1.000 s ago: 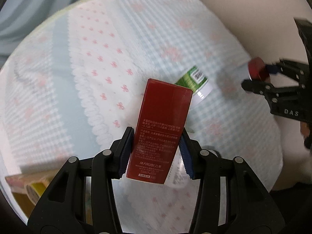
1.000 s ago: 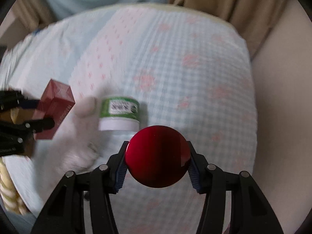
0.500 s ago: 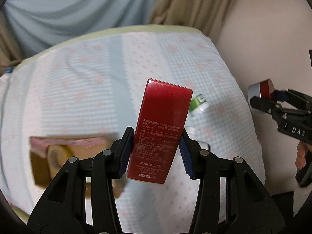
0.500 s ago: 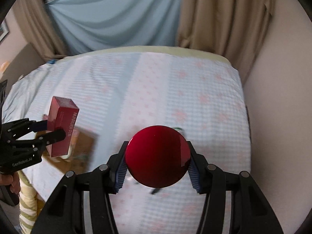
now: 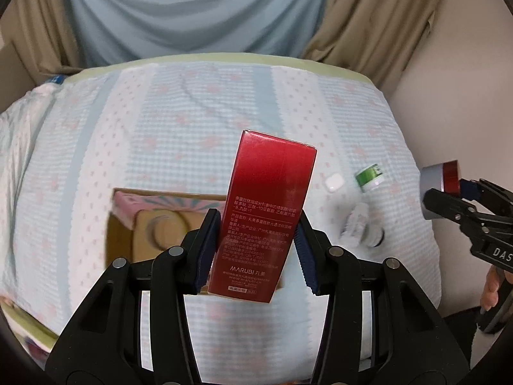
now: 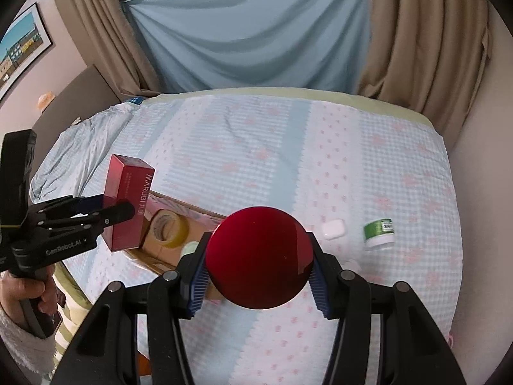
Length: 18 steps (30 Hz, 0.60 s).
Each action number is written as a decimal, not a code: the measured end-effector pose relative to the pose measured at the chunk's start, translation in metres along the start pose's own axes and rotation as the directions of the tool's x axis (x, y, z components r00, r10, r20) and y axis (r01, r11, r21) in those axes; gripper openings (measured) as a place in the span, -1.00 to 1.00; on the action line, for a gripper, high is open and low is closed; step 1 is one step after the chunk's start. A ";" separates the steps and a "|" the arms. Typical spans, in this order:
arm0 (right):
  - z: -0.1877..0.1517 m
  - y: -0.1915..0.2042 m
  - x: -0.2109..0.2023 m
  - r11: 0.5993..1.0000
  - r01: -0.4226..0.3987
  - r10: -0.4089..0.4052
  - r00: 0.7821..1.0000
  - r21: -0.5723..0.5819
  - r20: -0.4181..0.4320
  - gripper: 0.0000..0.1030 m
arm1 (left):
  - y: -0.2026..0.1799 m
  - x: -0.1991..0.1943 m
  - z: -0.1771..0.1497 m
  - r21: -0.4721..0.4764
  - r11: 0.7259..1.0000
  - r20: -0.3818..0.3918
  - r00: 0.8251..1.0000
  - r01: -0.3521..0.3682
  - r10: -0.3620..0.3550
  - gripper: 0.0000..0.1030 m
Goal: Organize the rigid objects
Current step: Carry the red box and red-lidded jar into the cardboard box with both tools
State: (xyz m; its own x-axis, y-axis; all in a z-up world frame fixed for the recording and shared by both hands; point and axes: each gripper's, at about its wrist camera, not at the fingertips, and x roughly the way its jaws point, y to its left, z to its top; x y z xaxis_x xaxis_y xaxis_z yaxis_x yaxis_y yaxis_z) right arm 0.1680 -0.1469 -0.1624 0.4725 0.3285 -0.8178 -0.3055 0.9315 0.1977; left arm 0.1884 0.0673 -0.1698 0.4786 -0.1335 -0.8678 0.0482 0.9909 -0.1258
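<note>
Left gripper (image 5: 256, 250): jaws clamped on a red Marubi carton (image 5: 266, 211), held upright in the air above the cardboard box (image 5: 118, 224) on the bed (image 5: 192, 112); not yet set inside.
Right gripper (image 6: 258, 276): jaws closed on a round red-lidded jar (image 6: 259, 256), also airborne, near the box's right end.
Cardboard box: open; already holds a roll of yellowish tape (image 6: 166, 229); other contents unclear.
Left on the quilt, right of the box: white earbud case (image 6: 333, 228); green-labelled bottle (image 6: 379, 232), lying on its side; a blurred clear item (image 5: 359, 227).
Judgement: partway through; two items in transit, at least three to collect.
</note>
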 end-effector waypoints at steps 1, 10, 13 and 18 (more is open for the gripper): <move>0.001 0.007 0.002 1.000 0.005 -0.005 1.000 0.009 0.000 -0.03 | 0.011 -0.001 0.000 -0.002 1.000 -0.004 1.000 0.002 -0.002 -0.18; 0.014 0.072 0.055 0.990 0.071 -0.064 0.996 0.124 -0.057 -0.03 | 0.113 0.026 0.002 0.010 0.999 -0.040 0.998 0.045 -0.044 -0.18; 0.013 0.091 0.084 0.981 0.098 -0.084 0.992 0.169 -0.089 -0.03 | 0.139 0.050 0.000 0.035 0.998 -0.081 0.995 0.060 -0.057 -0.18; 0.008 0.109 0.136 0.966 0.126 -0.094 0.985 0.226 -0.147 -0.03 | 0.176 0.091 -0.009 0.040 0.995 -0.141 0.987 0.089 -0.082 -0.18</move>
State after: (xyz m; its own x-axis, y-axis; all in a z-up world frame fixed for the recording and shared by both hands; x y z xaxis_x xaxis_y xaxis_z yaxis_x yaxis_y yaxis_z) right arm 0.2060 0.0001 -0.2473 0.3723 0.2128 -0.9034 -0.0488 0.9765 0.2100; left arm 0.2321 0.2297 -0.2750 0.3445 -0.2158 -0.9136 0.1252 0.9751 -0.1831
